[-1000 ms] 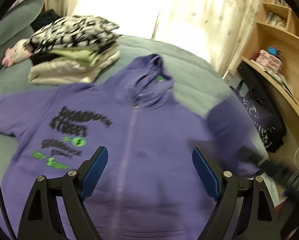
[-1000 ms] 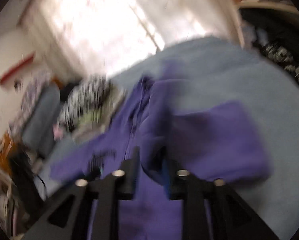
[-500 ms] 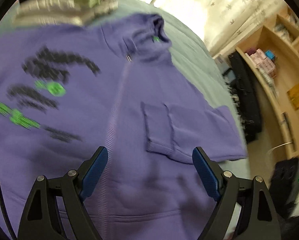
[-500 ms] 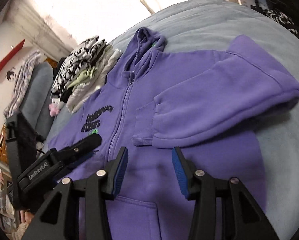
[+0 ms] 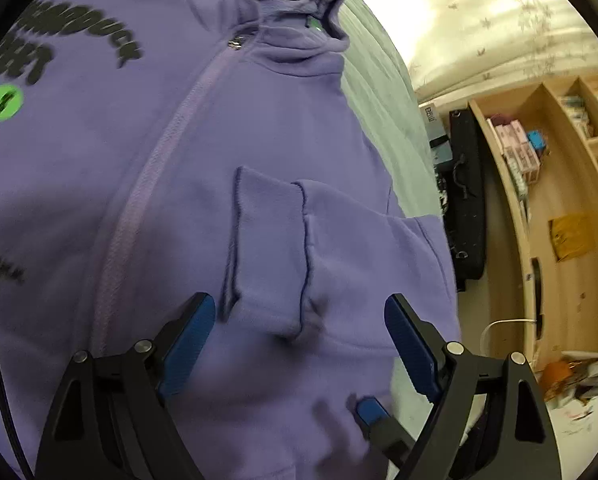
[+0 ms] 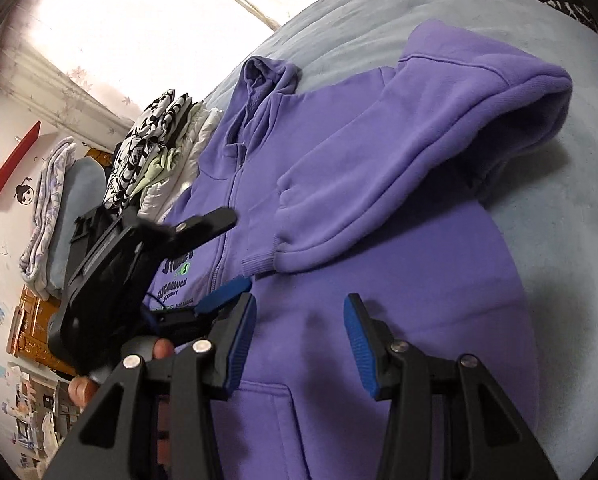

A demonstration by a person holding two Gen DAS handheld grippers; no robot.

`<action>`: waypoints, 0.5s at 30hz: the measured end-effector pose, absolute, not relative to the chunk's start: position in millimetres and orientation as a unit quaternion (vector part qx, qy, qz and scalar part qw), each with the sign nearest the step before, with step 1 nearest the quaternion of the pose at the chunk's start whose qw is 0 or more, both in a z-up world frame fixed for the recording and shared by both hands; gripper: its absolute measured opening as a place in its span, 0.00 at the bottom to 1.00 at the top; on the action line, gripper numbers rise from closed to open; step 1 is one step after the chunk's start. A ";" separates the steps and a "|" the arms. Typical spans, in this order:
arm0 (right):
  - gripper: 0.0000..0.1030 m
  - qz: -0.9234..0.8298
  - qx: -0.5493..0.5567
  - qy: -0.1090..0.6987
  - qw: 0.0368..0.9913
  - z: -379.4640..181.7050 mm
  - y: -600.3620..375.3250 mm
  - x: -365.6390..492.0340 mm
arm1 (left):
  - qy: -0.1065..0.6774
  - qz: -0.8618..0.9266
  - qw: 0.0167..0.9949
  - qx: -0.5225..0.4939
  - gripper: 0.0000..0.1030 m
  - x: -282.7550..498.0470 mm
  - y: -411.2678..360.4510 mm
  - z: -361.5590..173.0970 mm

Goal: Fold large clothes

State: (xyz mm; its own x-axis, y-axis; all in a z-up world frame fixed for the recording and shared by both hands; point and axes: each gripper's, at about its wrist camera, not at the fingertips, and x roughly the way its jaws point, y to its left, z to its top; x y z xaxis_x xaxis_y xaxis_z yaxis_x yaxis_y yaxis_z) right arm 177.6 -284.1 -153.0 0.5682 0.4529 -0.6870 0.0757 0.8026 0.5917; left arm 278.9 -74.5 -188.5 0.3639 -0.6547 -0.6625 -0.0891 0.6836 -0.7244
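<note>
Soft purple fleece zip hoodie (image 6: 379,320) spread flat on a pale blue bed (image 6: 559,208), one ribbed-cuff sleeve (image 6: 399,168) folded across the chest. Left tongs (image 5: 299,340) wide apart, right tongs (image 6: 299,340) partly apart, both angled down over the hem, gripping nothing. Half a second ago further off; sleeve unmoved.

The purple zip-front fleece hoodie (image 6: 379,320) lies flat on the pale blue-grey bed cover (image 6: 559,240), its hood toward eleven o'clock. One sleeve (image 6: 399,176) is folded across the chest, cuff near the zip. A stack of folded patterned clothes (image 6: 159,152) sits beside the hood at ten o'clock. The light wooden shelving unit (image 5: 559,200) stands beyond the bed's edge at three o'clock in the left wrist view.
</note>
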 end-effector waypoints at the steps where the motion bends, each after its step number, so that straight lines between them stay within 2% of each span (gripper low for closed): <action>1: 0.44 0.112 0.291 0.449 0.837 -153.2 -283.9 177.0 | 0.534 -0.181 0.753 -0.340 0.82 284.2 -81.0 -188.9; 5: 0.44 0.103 0.286 0.451 0.839 -159.8 -284.7 171.5 | 0.543 -0.160 0.770 -0.295 0.81 297.5 -103.5 -189.6; 6: 0.44 0.101 0.287 0.452 0.838 -162.7 -285.2 169.3 | 0.543 -0.162 0.773 -0.286 0.75 299.5 -108.3 -188.0; 8: 0.44 0.098 0.286 0.454 0.838 -167.5 -286.7 165.0 | 0.550 -0.168 0.776 -0.259 0.16 303.8 -119.3 -186.1; 11: 0.44 0.095 0.284 0.452 0.840 -170.5 -288.0 160.0 | 0.545 -0.164 0.794 -0.211 0.13 305.3 -131.2 -171.3; 15: 0.44 0.091 0.276 0.448 0.846 -169.9 -287.4 157.8 | 0.465 -0.174 0.861 -0.108 0.11 293.4 -142.2 -103.1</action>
State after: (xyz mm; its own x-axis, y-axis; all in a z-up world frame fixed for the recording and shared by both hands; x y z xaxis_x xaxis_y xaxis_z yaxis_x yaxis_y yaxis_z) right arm 157.8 -287.4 -169.9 0.5821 0.4013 -0.7072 0.0931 0.8311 0.5482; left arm 293.4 -142.2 -103.1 0.5077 -0.3996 -0.7633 0.1984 0.9164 -0.3478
